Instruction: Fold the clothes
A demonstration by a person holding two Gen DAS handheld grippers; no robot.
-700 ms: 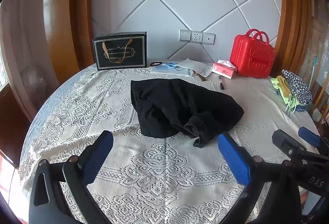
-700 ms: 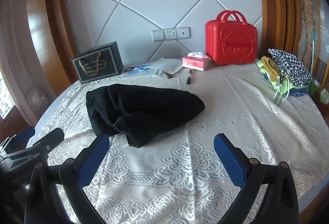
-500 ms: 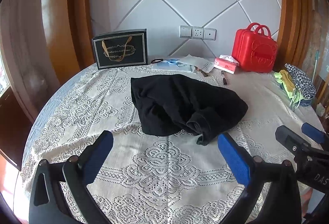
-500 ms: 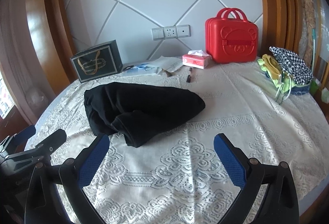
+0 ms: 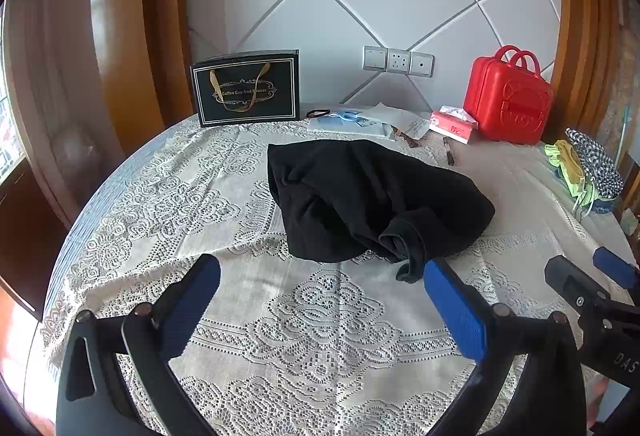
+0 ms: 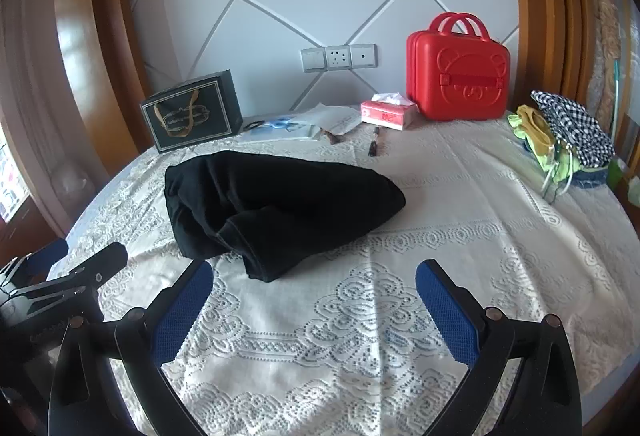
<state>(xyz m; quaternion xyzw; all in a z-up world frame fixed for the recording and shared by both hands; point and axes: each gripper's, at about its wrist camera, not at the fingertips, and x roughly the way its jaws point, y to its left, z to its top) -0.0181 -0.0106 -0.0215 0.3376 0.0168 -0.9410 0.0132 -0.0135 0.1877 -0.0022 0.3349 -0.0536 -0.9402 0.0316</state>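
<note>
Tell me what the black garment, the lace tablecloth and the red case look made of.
The crumpled black garment looks like soft matte knit, probably cotton: limp folds, a thick hemmed edge. The cream lace tablecloth is openwork fabric with woven floral patterns. The glossy red carry case appears to be hard moulded plastic, with an embossed bear face and shiny highlights.

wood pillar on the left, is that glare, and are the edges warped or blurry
Left wrist view: bright glare streak on the wood pillar, frame edges bowed by fisheye, black garment sharp. Right wrist view: softer sheen on the pillar, same bowing, lace tablecloth crisp.
</note>
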